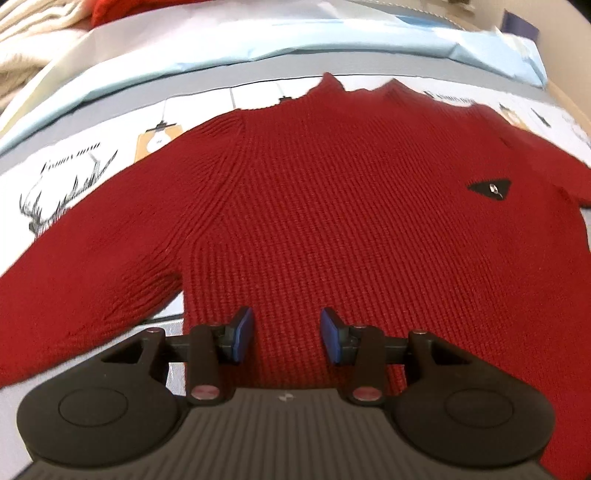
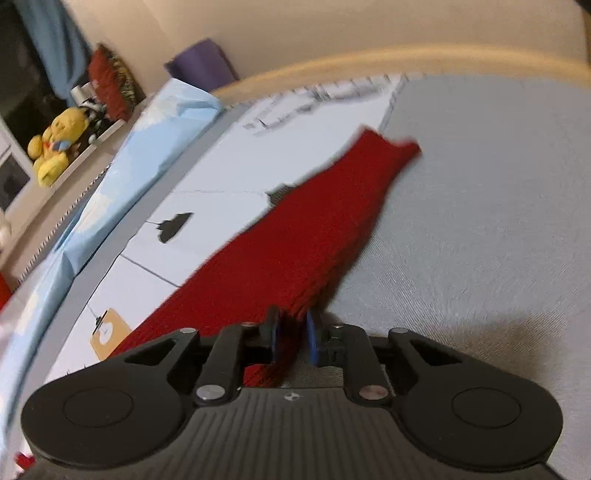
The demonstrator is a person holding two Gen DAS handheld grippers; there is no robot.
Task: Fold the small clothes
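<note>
A red knitted sweater [image 1: 332,206] lies flat, front up, on a printed white cloth, with a black triangular badge [image 1: 489,190] on its chest. My left gripper [image 1: 286,334] is open and hovers over the sweater's lower body, near the left armpit. In the right wrist view my right gripper [image 2: 293,338] is shut on the sweater's right sleeve [image 2: 317,229], which stretches away from the fingers to its cuff [image 2: 391,144] and lies partly on the grey surface.
The printed white cloth [image 2: 207,236] covers a grey surface [image 2: 480,221]. A light blue cloth [image 1: 332,40] lies behind the sweater. Cream and red garments [image 1: 40,33] are piled at the far left. A yellow plush toy [image 2: 55,144] sits on a shelf.
</note>
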